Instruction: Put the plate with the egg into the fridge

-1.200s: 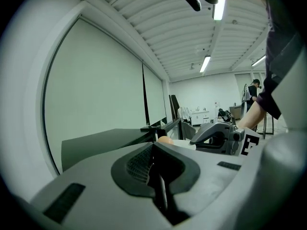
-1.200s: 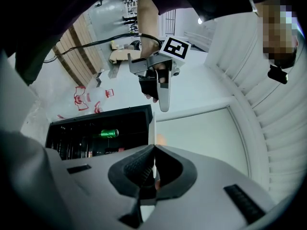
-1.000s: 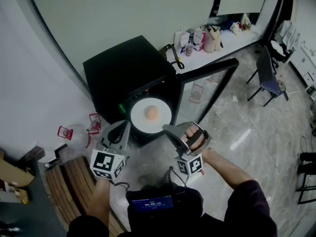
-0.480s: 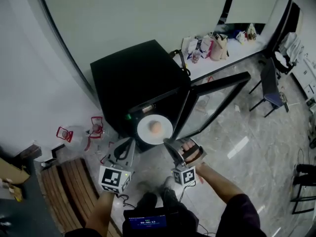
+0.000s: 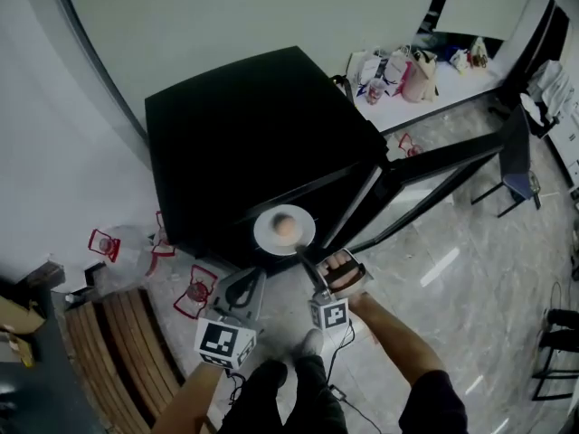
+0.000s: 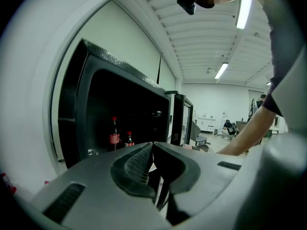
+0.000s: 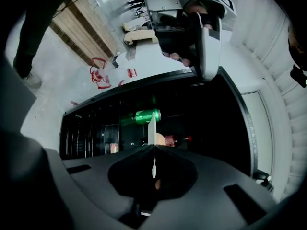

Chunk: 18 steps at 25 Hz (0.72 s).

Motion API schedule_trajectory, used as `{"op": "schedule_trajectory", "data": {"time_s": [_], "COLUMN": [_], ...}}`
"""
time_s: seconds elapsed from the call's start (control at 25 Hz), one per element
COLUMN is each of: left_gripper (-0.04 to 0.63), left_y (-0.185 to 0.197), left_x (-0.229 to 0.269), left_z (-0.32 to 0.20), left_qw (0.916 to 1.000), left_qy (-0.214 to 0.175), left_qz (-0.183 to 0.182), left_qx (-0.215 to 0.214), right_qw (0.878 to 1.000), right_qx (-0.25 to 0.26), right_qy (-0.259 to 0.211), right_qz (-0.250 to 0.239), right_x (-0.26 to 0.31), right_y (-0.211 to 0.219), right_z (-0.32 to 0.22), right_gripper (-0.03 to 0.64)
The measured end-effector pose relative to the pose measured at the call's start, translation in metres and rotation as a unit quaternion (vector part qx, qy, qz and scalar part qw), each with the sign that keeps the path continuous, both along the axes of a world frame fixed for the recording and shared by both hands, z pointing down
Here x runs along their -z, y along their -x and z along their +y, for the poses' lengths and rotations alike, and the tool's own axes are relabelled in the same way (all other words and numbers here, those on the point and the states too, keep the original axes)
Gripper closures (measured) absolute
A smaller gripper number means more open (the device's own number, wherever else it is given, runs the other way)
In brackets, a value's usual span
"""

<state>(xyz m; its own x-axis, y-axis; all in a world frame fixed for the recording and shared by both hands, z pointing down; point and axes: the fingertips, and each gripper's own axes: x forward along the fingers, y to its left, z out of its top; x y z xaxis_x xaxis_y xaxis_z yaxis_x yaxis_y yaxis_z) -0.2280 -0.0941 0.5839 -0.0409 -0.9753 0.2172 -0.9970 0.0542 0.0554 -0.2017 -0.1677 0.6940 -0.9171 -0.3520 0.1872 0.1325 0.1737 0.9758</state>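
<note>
No letters, numbers or brand names can be read. In the head view, low and near the middle of the frame, the cube [image 5: 225, 343] of the left gripper [image 5: 256, 275] and the cube [image 5: 331, 314] of the right gripper [image 5: 302, 259] carry black-and-white square markers, pattern only. At middle left of the left gripper view, two bottles [image 6: 114, 136] bear red labels too small to read. The green can [image 7: 146, 115] at the centre of the right gripper view shows no legible print.

Fluorescent ceiling strips [image 6: 243, 12] light the room evenly; the pale floor [image 5: 441, 265] carries a bright streak of glare. The fridge [image 5: 253, 143] interior is dim. Fisheye bending and dark vignetting mark every edge.
</note>
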Motion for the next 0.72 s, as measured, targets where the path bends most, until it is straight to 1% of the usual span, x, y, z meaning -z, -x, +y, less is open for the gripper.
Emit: {"op": "schedule_trajectory", "data": {"time_s": [0.16,0.32,0.4,0.64,0.72], "left_gripper": [0.586,0.586,0.586,0.586,0.586], "left_y": [0.006,0.013,0.018,0.034,0.039], "left_x": [-0.027,-0.057,-0.07,-0.108,-0.124], "left_z": [-0.012,-0.024,-0.027,-0.035,-0.039], "left_qw": [0.9998,0.9997,0.9996,0.998,0.9969], "left_qy": [-0.014,-0.014,-0.01,0.005,0.014], "left_qz": [0.013,0.007,0.007,0.002,0.011], "left_qx": [0.008,0.016,0.025,0.063,0.076], "right_qw": [1.0,0.997,0.996,0.995,0.995], "right_qx": [0.012,0.052,0.063,0.065,0.062], "right_qy": [-0.025,-0.053,-0.059,-0.065,-0.064], "right_qz": [0.011,0.025,0.034,0.039,0.04], "right_x": [-0.036,-0.066,-0.08,-0.098,-0.102], "right_y": [0.017,0.034,0.04,0.054,0.059], "right_z": [-0.014,-0.009,-0.008,-0.014,-0.016], "right_gripper": [0.601,0.601,0.601,0.601,0.601]}}
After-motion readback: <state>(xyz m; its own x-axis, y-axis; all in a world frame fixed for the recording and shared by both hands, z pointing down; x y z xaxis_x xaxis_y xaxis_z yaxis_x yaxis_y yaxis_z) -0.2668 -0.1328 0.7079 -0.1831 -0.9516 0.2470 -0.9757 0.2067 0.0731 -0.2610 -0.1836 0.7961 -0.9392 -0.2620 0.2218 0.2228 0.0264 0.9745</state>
